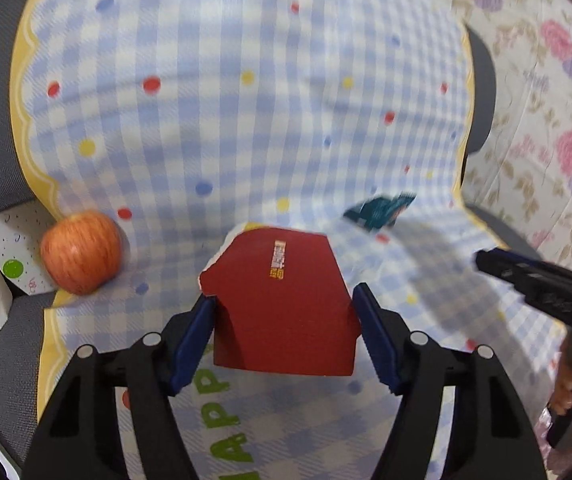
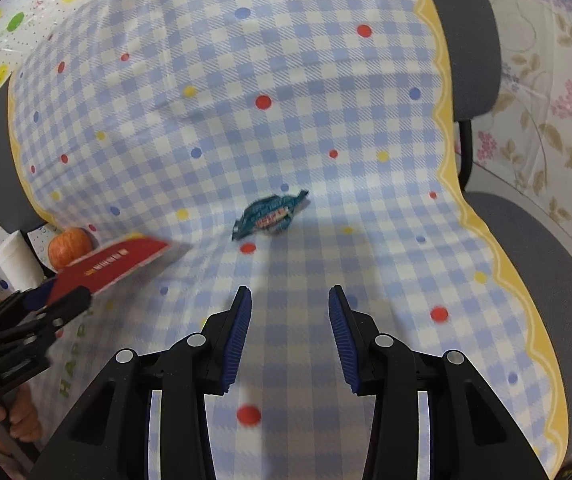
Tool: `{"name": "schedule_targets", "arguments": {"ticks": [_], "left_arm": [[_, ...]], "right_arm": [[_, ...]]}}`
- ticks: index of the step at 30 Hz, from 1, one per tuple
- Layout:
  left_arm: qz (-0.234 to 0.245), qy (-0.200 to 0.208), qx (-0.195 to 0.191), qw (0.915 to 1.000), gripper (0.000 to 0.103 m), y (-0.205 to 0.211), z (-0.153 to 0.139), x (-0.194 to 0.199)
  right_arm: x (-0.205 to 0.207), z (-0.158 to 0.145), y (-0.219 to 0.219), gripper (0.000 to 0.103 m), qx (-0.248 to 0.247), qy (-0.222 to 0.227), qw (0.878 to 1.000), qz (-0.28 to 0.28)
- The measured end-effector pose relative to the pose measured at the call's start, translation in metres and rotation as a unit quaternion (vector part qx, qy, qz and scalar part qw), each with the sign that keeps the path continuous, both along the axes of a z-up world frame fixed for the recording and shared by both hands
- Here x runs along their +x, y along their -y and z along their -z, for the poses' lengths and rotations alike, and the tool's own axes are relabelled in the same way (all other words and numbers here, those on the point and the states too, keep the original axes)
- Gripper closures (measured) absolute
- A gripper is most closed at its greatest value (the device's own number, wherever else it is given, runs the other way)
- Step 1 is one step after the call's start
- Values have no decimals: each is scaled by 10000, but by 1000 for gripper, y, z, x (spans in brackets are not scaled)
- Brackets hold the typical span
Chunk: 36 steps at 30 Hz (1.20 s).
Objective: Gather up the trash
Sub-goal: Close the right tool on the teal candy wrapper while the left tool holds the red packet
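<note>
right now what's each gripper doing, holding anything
left gripper: closed on the red card, lifted off the checked cloth.
right gripper: open, holding nothing; the blue wrapper lies ahead of it.

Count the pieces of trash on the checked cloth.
2. A red carton between the left gripper's fingers, and a blue wrapper lying mid-cloth. More may be hidden.
</note>
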<state>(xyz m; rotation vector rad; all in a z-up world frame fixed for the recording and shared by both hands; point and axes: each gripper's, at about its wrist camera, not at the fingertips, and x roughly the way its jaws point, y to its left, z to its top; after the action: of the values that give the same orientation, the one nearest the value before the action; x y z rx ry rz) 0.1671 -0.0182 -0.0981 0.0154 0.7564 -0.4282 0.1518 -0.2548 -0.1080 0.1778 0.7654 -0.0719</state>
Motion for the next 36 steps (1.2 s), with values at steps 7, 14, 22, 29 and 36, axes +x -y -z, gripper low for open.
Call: {"name": "schedule_targets", "arguments": {"ticks": [7,14,22,29,36], "left_arm": [[49,180,-76,9998,36,13,-7,6],[14,226,-12,9997,36,19,-2,15],[39,210,11,9998,36,22,1,24],[90,206,134,9997,36,27,1,20],[140,384,133,9991,36,27,-15,1]], "right_arm": [[46,6,6,53,165,-69,9998,-13],[92,17,13,56,508,-158,9986,67],[123,32,19,55,613,-345,9973,213],[124,35,23,97,978,-360,9944,174],[69,-1,18,101,804,149,9966,8]]}}
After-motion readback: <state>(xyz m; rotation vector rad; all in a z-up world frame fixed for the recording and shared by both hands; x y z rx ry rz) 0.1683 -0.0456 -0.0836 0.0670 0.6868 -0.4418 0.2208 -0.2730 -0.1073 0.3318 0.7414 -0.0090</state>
